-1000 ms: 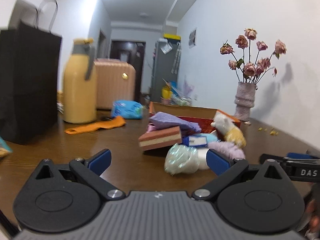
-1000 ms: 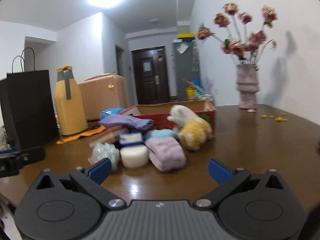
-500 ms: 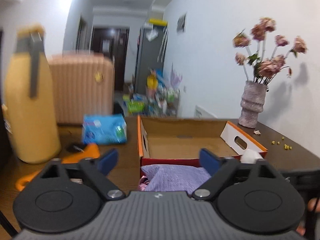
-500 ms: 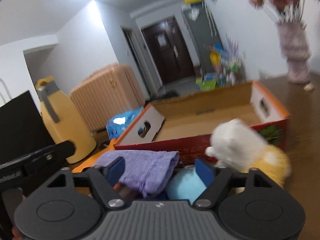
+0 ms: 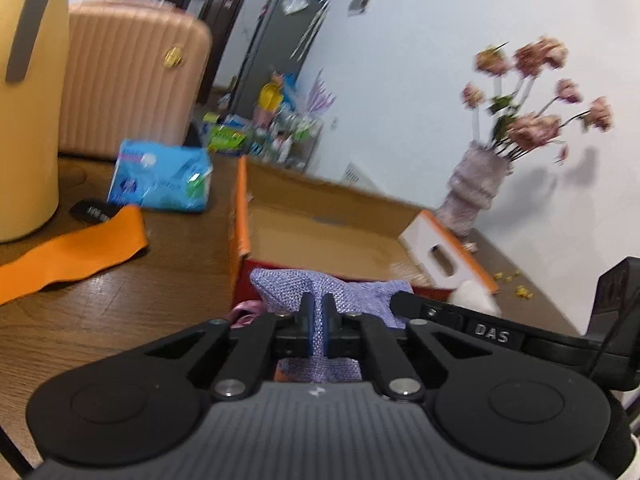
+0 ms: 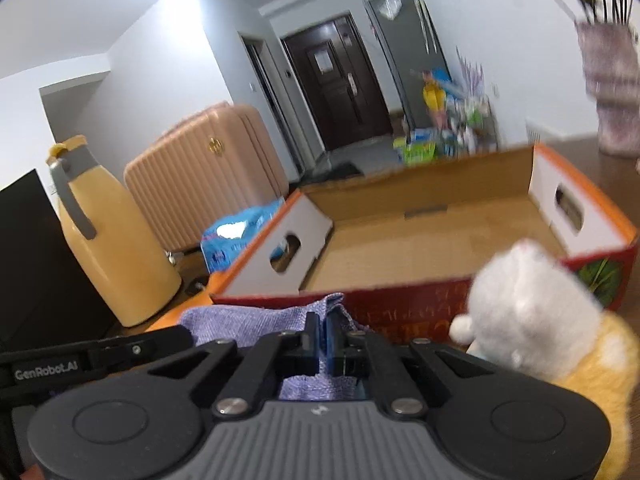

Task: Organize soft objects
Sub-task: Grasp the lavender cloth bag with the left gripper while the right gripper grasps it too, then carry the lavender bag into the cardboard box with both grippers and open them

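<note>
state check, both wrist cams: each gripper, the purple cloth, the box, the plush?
left gripper: shut on purple cloth
right gripper: shut on the same cloth
cardboard box: open, nothing visible inside
plush toy: outside the box, against its front wall
vase: upright, holding flowers

The purple cloth (image 5: 320, 292), a coarse woven fabric, lies rumpled just in front of the box (image 5: 320, 236), against its red front wall. The box is an open cardboard tray with orange rims, white end walls with hand-holes and a bare brown floor. A plush toy (image 6: 532, 312) with a white head and yellow body sits against the box's front wall, to the right of the cloth (image 6: 248, 320).
</note>
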`<state>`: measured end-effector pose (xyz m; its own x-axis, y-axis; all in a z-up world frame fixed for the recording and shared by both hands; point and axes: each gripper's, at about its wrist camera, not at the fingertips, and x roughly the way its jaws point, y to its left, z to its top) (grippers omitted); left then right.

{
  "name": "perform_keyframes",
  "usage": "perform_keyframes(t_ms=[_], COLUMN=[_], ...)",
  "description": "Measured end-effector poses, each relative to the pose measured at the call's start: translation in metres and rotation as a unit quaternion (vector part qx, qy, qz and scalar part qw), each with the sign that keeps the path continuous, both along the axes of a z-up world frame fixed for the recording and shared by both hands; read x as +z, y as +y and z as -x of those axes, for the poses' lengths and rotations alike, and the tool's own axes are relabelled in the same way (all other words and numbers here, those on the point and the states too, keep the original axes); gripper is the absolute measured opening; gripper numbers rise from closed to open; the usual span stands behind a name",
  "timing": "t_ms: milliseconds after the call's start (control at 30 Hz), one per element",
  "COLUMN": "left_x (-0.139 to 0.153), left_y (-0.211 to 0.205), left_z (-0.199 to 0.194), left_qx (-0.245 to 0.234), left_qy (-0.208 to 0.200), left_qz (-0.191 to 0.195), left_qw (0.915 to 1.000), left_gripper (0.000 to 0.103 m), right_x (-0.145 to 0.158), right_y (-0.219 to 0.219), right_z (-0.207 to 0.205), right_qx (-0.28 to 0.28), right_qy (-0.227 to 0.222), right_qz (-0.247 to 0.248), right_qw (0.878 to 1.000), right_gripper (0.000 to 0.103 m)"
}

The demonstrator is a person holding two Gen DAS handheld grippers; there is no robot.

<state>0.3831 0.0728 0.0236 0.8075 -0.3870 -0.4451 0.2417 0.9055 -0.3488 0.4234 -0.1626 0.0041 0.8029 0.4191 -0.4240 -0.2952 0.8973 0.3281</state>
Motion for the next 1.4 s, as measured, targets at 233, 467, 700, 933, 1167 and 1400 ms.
perform_keyframes(t_ms=[233,467,700,933,1167,1400], left_x=[0.041,0.017,0.02,0.051,0.118,0.108], left_y=[-0.021,-0.043,-0.056,-0.06,-0.056,-0.063], left_z=[0.098,0.179,0.212,0.188,0.05,-0.128], left_qx=[-0.021,-0.019,-0.015,-0.031,-0.061,-0.038], left_qy=[-0.066,-0.037,-0.051,-0.077,-0.103,-0.032], left_qz=[0.004,0.017,0.001,-0.008,-0.016,-0.06], left_qw=[0.9976,0.999,0.9986,0.9965,0.9927,0.997], left_gripper=[0.004,0.004,0.004,0.004,0.004,0.004], right_x=[0.047,0.034,0.034,0.057,0.123,0.117], right_y=[-0.014,-0.035,-0.044,-0.053,-0.047,-0.019], right_z=[0.105,0.194,0.22,0.204,0.072,-0.125], right_qx=[0.01,-0.002,-0.003,0.005,0.021,0.019], right_qy=[-0.09,-0.065,-0.082,-0.114,-0.138,-0.024], right_qz=[0.037,0.016,0.016,0.012,0.037,0.038], right_qw=[0.995,0.998,0.997,0.993,0.99,0.999], right_gripper=[0.003,0.003,0.002,0.002,0.002,0.002])
